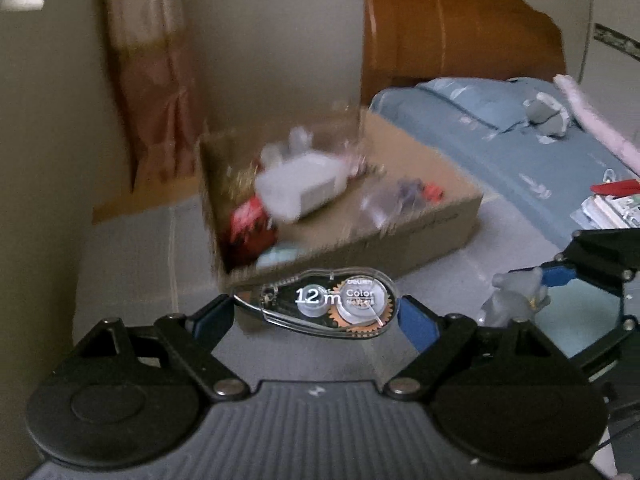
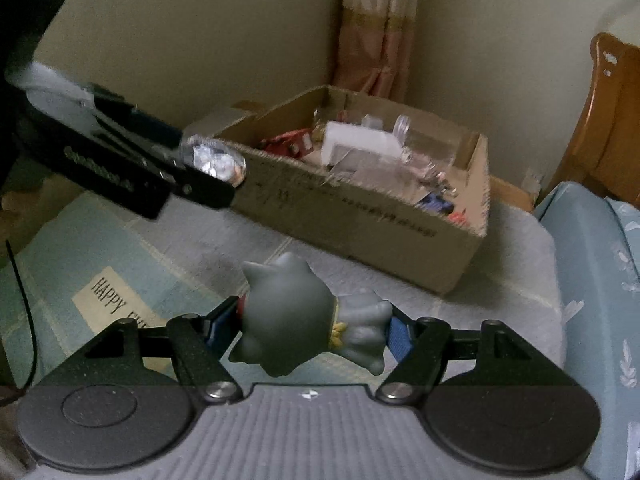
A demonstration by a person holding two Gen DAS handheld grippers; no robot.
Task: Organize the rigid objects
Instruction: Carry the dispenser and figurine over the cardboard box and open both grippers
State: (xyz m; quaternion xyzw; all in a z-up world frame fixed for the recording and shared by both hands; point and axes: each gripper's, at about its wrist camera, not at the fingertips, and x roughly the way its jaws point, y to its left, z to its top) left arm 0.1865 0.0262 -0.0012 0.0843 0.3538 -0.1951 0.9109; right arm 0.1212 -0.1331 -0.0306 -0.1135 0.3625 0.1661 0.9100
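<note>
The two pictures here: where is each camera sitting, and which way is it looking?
Left wrist view: sits on the left gripper, looking along its fingers, which clamp a correction tape dispenser; beyond lies the cardboard box; the right gripper shows at right.
Right wrist view: sits on the right gripper, which clamps a grey cat figurine; the left gripper shows at upper left.
Shared: both face the cardboard box, and each sees the other gripper and its load.

The left gripper (image 1: 316,310) points obliquely downward, jaws clamped on a held item. The right gripper (image 2: 310,330) points likewise, jaws clamped on its load.
</note>
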